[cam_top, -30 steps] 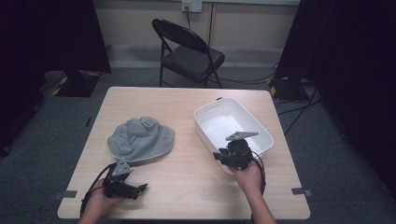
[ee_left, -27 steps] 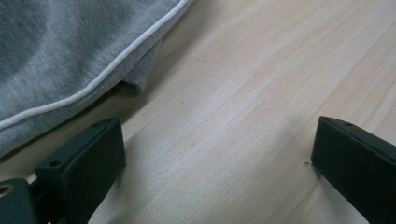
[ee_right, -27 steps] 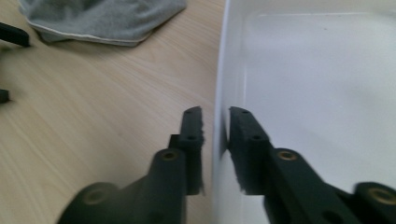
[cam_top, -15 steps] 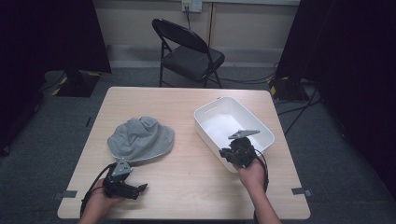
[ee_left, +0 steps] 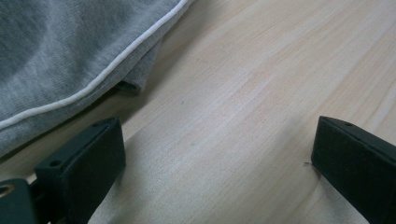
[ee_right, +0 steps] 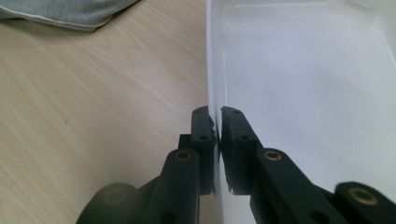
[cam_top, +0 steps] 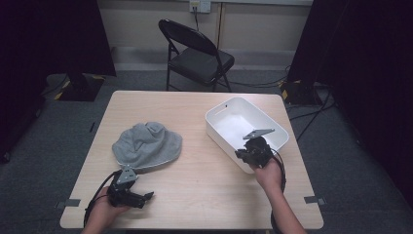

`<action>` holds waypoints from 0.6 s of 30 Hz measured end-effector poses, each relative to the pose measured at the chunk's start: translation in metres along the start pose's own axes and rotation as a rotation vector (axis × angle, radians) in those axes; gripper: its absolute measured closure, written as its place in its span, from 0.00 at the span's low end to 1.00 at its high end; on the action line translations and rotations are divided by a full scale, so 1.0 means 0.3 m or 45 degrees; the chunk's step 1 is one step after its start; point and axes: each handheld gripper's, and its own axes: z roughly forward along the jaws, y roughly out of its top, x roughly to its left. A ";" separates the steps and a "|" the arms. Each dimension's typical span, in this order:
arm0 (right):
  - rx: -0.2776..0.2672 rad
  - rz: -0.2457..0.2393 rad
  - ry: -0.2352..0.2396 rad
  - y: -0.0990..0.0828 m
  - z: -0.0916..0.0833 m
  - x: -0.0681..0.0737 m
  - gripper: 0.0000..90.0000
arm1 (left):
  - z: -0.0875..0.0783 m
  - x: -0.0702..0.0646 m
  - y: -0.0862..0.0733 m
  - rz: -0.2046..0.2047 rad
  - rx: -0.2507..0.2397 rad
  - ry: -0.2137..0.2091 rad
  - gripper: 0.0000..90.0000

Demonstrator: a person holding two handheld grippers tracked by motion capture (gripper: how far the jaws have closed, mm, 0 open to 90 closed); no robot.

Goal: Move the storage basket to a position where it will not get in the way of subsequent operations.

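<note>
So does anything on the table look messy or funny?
A little. The grey hat lies rumpled on the table, not smoothed out. The white bin sits crooked to the table's edges, and the right claw is pinched shut on its wall. Nothing looks spilled or broken. The left claw is open above bare wood.

The grey cloth [ee_left: 70,51] runs off the frame, perhaps a hat.

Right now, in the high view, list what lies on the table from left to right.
Left tongs → grey cloth → white bin, with the right tongs shut on its near wall.
</note>
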 end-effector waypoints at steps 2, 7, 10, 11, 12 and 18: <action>-0.008 0.018 -0.004 0.000 0.002 -0.017 0.92 | 0.000 0.000 0.000 0.000 0.000 0.000 0.03; -0.011 0.029 -0.005 0.008 0.009 -0.047 0.93 | 0.001 0.000 0.000 -0.001 -0.001 0.001 0.03; -0.003 0.025 -0.011 0.014 0.012 -0.057 0.93 | 0.001 0.000 0.000 -0.002 -0.001 0.001 0.03; -0.006 0.020 -0.010 0.014 0.013 -0.062 0.93 | 0.001 0.000 0.000 -0.001 -0.001 0.001 0.03; -0.008 0.028 -0.005 0.014 0.013 -0.065 0.93 | 0.001 0.000 0.000 -0.002 -0.001 0.001 0.03; -0.032 0.068 -0.006 0.008 0.015 -0.092 0.92 | 0.001 0.000 0.000 -0.002 -0.001 0.002 0.03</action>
